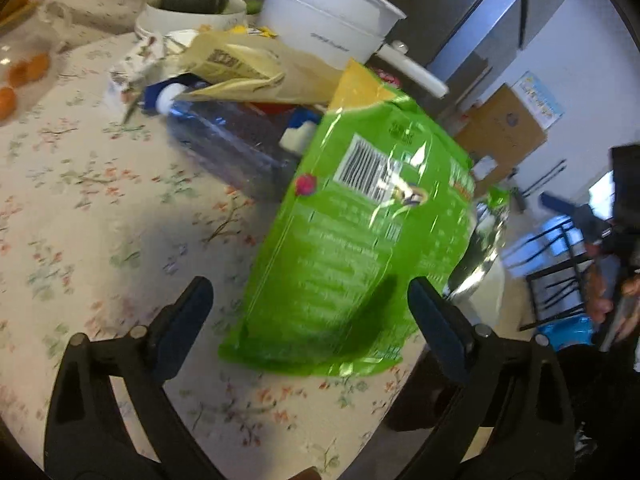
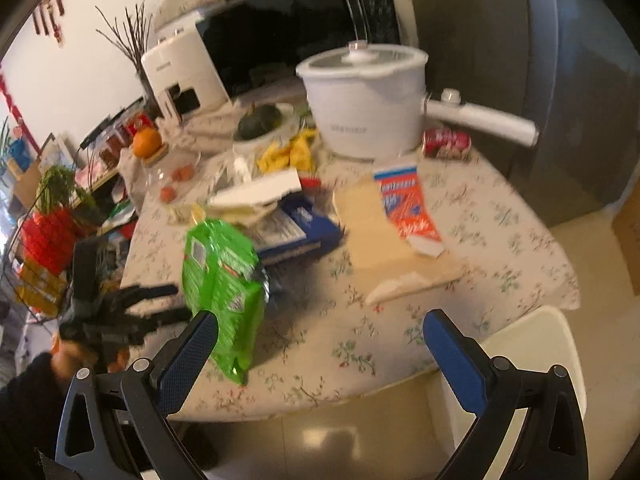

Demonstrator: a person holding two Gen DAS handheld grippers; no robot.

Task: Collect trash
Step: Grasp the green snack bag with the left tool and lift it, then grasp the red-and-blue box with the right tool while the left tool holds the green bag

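Green snack bag (image 1: 352, 232): I read it as the trash in hand; it stands propped near the table's front edge, leaning back on the clear plastic bottle (image 1: 228, 148), which is likely why it stays upright.
Left gripper (image 1: 308, 300): my fingers are spread wide on either side of the bag's lower half, not pinching it (contact is hard to judge in the blur).
Right gripper (image 2: 320, 336): spread apart and empty, hovering off the table edge, kept clear so the left has room, I judge.
White bin (image 2: 536, 344): a white container, probably the bin, sits below the table's near corner, handy for drops.
Other litter: torn red-and-blue carton (image 2: 408, 208) on brown paper (image 2: 372, 224), crushed red can (image 2: 446, 143) beside the white pot (image 2: 364, 104).
Floral tablecloth (image 1: 80, 208): bare before the bag, so approach is open.
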